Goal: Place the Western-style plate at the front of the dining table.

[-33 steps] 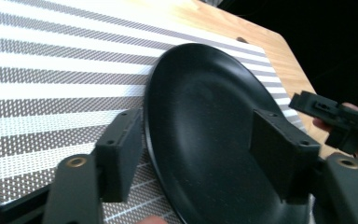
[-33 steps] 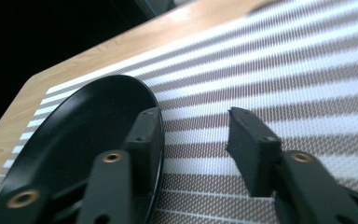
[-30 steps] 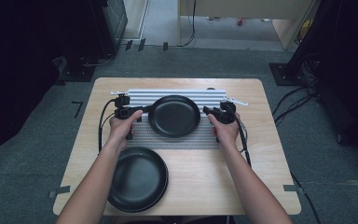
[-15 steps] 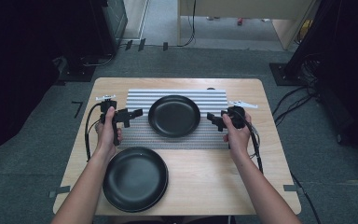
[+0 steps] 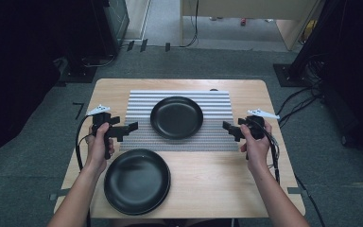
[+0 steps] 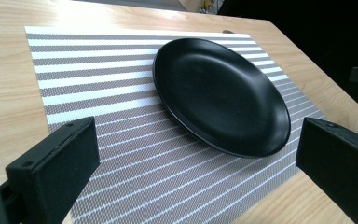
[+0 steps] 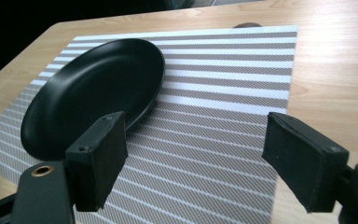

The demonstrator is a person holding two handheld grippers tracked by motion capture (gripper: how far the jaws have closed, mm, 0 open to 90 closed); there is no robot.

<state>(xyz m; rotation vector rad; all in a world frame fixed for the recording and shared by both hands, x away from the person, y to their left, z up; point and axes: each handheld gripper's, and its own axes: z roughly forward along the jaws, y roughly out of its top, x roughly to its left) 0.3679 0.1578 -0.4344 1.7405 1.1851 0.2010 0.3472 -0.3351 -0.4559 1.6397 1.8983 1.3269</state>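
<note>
Plate [image 5: 177, 117], black, round so no long axis, lies flat and face up at frame centre on striped placemat [image 5: 142, 101] on the surface [image 5: 208, 175]. Second black plate [image 5: 137, 180] sits lower left, off the mat, clear of the first. Left gripper [image 5: 131, 127] and right gripper [image 5: 228, 127] flank the mat; jaws have just been opening, released, nothing between them.

Black round plate [image 5: 177, 117], empty, upright, flat on striped mat [image 5: 137, 101], near the worktop's [image 5: 217, 175] far edge, centred.
</note>
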